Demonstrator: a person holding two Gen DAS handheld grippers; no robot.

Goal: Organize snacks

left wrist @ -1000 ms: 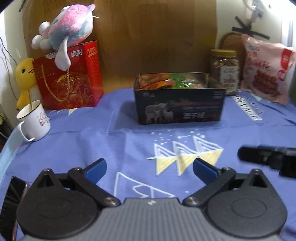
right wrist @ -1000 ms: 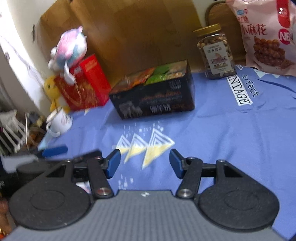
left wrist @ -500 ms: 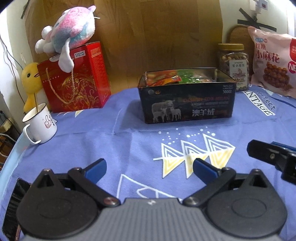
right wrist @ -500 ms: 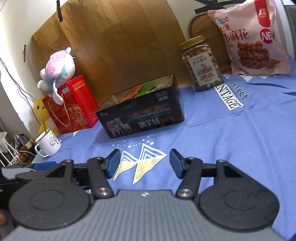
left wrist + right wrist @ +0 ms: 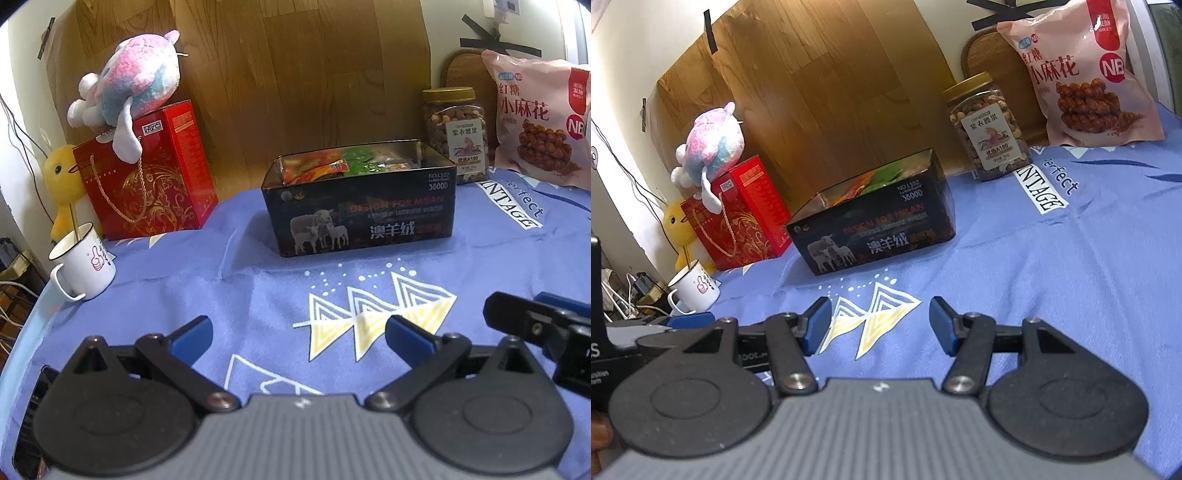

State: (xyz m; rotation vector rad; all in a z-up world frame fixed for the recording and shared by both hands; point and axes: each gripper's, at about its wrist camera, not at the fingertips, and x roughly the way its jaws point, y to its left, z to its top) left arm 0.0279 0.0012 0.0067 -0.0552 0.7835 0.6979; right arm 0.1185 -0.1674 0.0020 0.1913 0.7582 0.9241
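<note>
A black tin box [image 5: 360,218] [image 5: 875,229] printed with sheep stands on the blue cloth, with several orange and green snack packets [image 5: 332,164] inside. Behind it to the right stand a clear jar of nuts [image 5: 456,134] [image 5: 988,127] with a gold lid and a pink snack bag [image 5: 537,120] [image 5: 1086,70]. My left gripper [image 5: 298,336] is open over the cloth in front of the box, nothing between its blue pads. My right gripper [image 5: 880,325] is open too and empty; part of it shows at the right edge of the left wrist view.
A red gift box [image 5: 147,181] with a pink plush toy [image 5: 129,88] on top stands at the left, beside a yellow duck toy [image 5: 61,177] and a white mug [image 5: 83,260]. A wooden board [image 5: 295,74] backs the table. A dark phone [image 5: 35,406] lies near the table's left edge.
Both views have tipped upward and steadied, so the box, jar and bag sit higher and clearer. Both grippers stay open and empty.
</note>
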